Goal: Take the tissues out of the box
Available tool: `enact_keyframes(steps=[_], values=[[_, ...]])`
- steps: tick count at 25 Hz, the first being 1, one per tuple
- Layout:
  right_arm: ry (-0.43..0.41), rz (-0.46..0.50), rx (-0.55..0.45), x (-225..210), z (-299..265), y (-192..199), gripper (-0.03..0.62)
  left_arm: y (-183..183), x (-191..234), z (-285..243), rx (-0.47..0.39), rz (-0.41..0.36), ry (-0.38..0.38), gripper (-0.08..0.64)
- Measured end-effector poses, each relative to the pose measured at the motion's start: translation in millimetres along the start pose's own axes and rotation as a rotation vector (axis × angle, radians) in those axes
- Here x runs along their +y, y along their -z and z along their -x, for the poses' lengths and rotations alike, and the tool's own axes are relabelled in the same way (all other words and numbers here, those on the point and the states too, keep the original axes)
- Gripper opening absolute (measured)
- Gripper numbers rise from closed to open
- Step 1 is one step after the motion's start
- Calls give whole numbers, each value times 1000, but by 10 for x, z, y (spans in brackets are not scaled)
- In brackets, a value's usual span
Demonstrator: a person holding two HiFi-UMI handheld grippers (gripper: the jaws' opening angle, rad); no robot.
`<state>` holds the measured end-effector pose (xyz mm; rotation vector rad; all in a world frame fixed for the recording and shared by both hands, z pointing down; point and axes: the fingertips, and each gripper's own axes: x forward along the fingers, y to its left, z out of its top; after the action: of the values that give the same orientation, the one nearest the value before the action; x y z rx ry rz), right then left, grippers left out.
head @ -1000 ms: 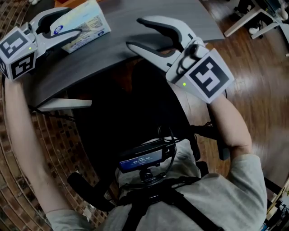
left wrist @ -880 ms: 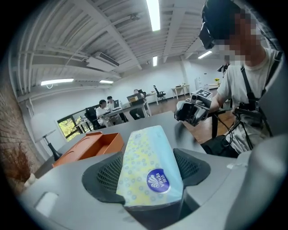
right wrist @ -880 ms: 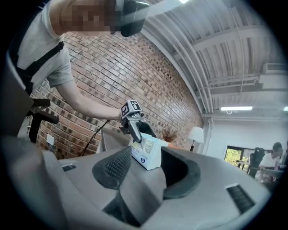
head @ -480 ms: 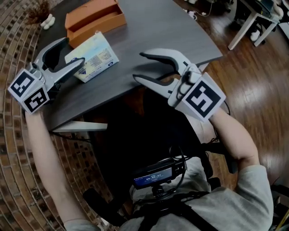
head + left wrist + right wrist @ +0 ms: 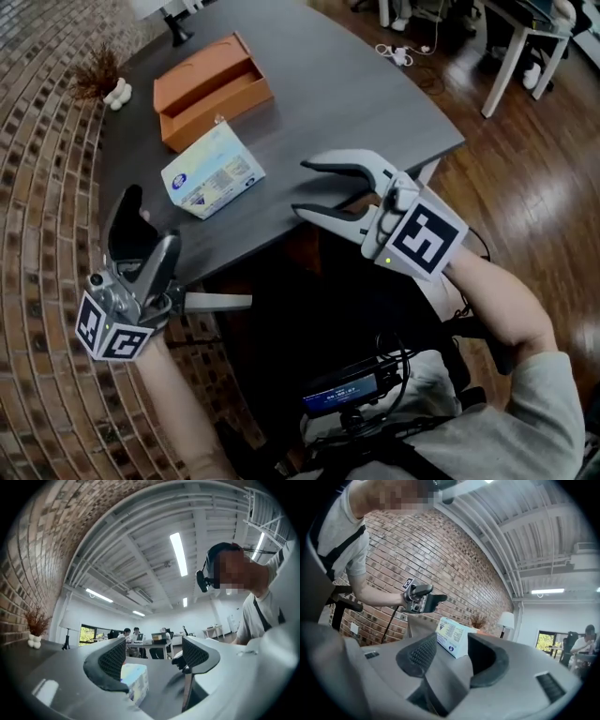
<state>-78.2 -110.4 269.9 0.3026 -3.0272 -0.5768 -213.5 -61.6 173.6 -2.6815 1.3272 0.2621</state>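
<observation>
A pale blue and white tissue box [image 5: 213, 172] lies flat on the dark grey table [image 5: 356, 84], near its front left part. My left gripper [image 5: 141, 242] hangs off the table's near left edge, below the box and apart from it, open and empty. In the left gripper view the box [image 5: 133, 680] lies farther along the table beyond the open left gripper [image 5: 154, 654]. My right gripper [image 5: 301, 187] hovers at the table's front edge, right of the box, open and empty. The right gripper view shows the box [image 5: 452, 637] beyond the open right gripper [image 5: 452, 651], with the left gripper [image 5: 423, 599] behind.
An open orange tray [image 5: 211, 89] sits just behind the box. A dried plant with white pebbles [image 5: 101, 80] stands at the table's far left by the brick wall [image 5: 47, 187]. Wooden floor [image 5: 534, 187] and white desks lie to the right.
My left gripper has drawn back from the tissue box, down past the table's left edge. The head view has tilted, bringing the orange tray into view. The right gripper has barely moved.
</observation>
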Motion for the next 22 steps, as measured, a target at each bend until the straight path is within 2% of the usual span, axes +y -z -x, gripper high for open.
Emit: enact_keyframes(steps=[2,4,9,13,16,22], values=[[-1,-8,-5,-6,-4,-4,206,19,-117,90,-71,35,-17,363],[-2,-14,-13,-7,-4,-17,206,68,-194,136,-105,68,-24,356],[-11,-35,-2,3,6,10,206,262,-308,141,-95,90,-24,336],[-5,-75,21,-35,21,89,202,395,-218,4,-17,44,-47,336],[-9,-103,6,-35,-19,98,199,420,-151,-52,37,-20,-63,336],[-23,-50,-17,35,26,-39,199,436,-268,-94,56,-74,-29,336]])
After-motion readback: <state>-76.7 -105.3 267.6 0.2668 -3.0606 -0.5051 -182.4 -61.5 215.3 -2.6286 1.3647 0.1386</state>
